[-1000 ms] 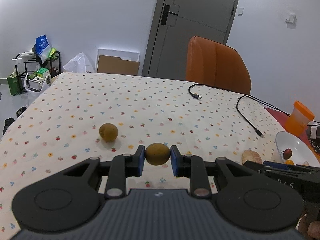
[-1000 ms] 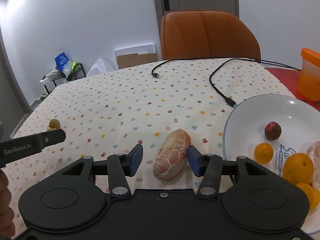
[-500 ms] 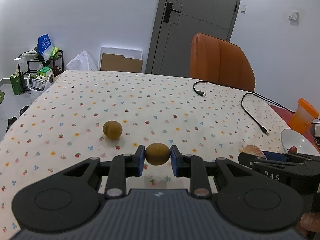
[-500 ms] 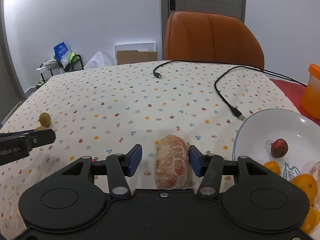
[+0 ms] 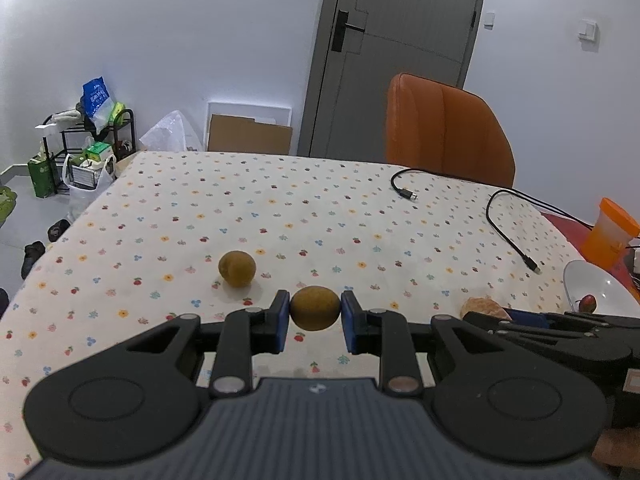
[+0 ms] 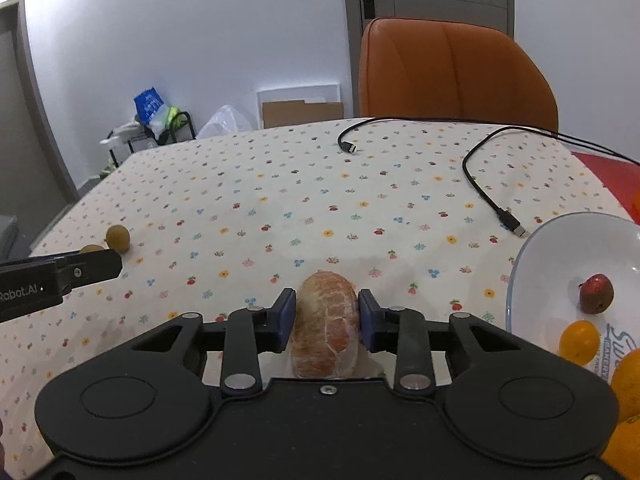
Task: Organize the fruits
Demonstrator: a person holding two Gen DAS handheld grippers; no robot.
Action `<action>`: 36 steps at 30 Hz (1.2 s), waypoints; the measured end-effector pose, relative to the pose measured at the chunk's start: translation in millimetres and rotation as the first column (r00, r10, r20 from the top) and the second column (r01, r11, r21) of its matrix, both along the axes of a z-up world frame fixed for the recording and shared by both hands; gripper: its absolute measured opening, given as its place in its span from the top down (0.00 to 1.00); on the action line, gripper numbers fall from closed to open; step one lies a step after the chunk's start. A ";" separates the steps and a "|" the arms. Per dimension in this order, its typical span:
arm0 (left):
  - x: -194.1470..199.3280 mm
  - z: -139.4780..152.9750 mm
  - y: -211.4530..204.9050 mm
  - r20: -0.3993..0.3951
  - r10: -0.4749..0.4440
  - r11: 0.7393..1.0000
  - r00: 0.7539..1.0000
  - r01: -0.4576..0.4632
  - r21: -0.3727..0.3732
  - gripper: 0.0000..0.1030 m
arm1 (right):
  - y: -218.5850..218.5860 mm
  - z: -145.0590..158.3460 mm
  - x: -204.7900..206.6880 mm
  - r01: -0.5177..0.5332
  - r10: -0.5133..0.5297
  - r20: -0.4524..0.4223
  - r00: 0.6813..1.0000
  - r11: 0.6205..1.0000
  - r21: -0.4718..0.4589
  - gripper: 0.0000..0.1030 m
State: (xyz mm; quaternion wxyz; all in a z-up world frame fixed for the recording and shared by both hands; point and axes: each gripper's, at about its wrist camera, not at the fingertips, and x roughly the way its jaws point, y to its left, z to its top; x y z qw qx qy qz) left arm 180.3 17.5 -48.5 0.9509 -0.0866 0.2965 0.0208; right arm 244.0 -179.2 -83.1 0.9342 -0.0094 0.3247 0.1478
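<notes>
On the table, left of the bowl: all items sit on a floral tablecloth [image 6: 280, 184]; the white bowl [image 6: 560, 248] serves as landmark
Loose kiwi: small brown kiwi [image 5: 237, 268] rests on the cloth, farthest left of the bowl; apart from the left tool, just beyond its left finger
Left gripper: left gripper [image 5: 315, 314] has both blue pads pressed against a second brown kiwi [image 5: 315, 309]; jaws clamped on it, well left of the bowl
Right gripper: right gripper [image 6: 327, 317] has its pads closed against the sides of a peeled citrus fruit [image 6: 326, 322]; fruit is just left of the bowl rim, outside the bowl
Bowl contents: small red fruit [image 6: 596, 293] lies inside, apart from a small orange fruit [image 6: 579, 341] nearer the camera; larger oranges [image 6: 630, 376] at the right edge, partly cut off
Beyond the bowl: black cable [image 6: 480, 184] lies loose on the cloth; orange chair [image 6: 452, 72] stands behind the table
</notes>
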 end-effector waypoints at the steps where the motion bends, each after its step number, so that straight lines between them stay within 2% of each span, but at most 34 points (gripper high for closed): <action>1: -0.7 1.0 0.5 0.001 0.004 1.000 1.000 -0.004 0.001 0.75 | -1.8 0.3 -0.5 -0.004 0.004 -0.001 1.000 1.000 0.009 0.71; 8: -4.0 4.4 0.6 0.005 0.015 1.000 1.000 -0.015 0.006 0.75 | -9.8 7.4 -6.5 -0.012 0.011 0.011 1.000 0.998 0.063 0.76; 17: -3.3 11.8 -15.4 0.022 -0.023 1.000 1.000 0.023 0.007 0.75 | -27.0 28.3 -17.1 -0.007 0.002 0.063 0.998 0.996 0.089 0.77; 25: 1.7 19.8 -50.8 0.040 -0.087 0.996 0.995 0.086 0.016 0.75 | -72.0 42.4 -23.6 0.076 -0.086 0.095 0.992 0.992 0.103 0.77; 36: 7.9 24.0 -105.9 0.051 -0.171 0.985 0.984 0.170 0.034 0.75 | -134.8 46.1 -34.5 0.181 -0.195 0.118 0.974 0.977 0.116 0.79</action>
